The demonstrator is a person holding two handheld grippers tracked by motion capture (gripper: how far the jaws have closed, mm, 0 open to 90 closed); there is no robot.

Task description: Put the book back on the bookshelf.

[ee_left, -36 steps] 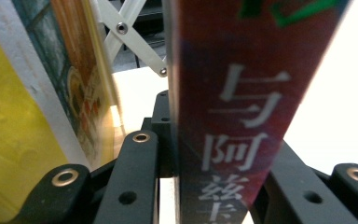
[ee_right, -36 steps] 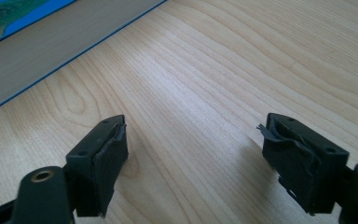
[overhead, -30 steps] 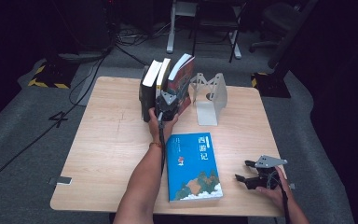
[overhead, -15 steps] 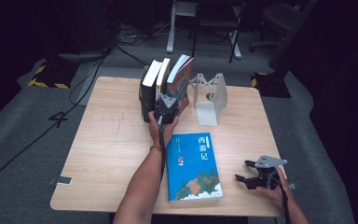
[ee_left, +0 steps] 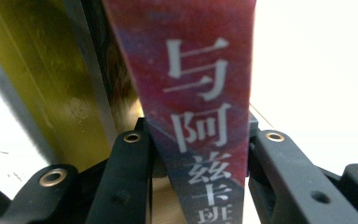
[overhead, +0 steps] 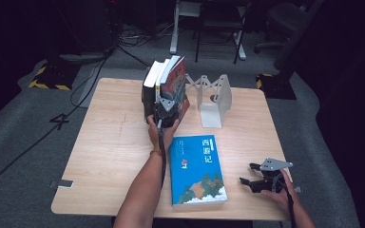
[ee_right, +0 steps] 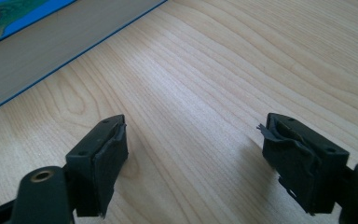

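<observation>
A red book (overhead: 178, 78) stands leaning right against two other upright books (overhead: 152, 83) at the back of the wooden table (overhead: 109, 142). My left gripper (overhead: 165, 105) holds the red book's spine (ee_left: 200, 107) between its jaws, whose pads still touch both sides; the jaws have just been opening a little. A gold-covered book (ee_left: 42, 84) stands beside it. A blue book (overhead: 197, 168) lies flat near the front edge. My right gripper (overhead: 248, 174) rests low at the front right, open, with bare wood between its jaws (ee_right: 193, 140) and the blue book's edge (ee_right: 23, 32) beyond.
A white folding bookend (overhead: 216, 97) stands right of the upright books. The table's left half is bare wood. Chairs, cables and stands sit on the dark floor behind the table.
The red book has tipped a little further to the right away from the other books. The right gripper has not moved.
</observation>
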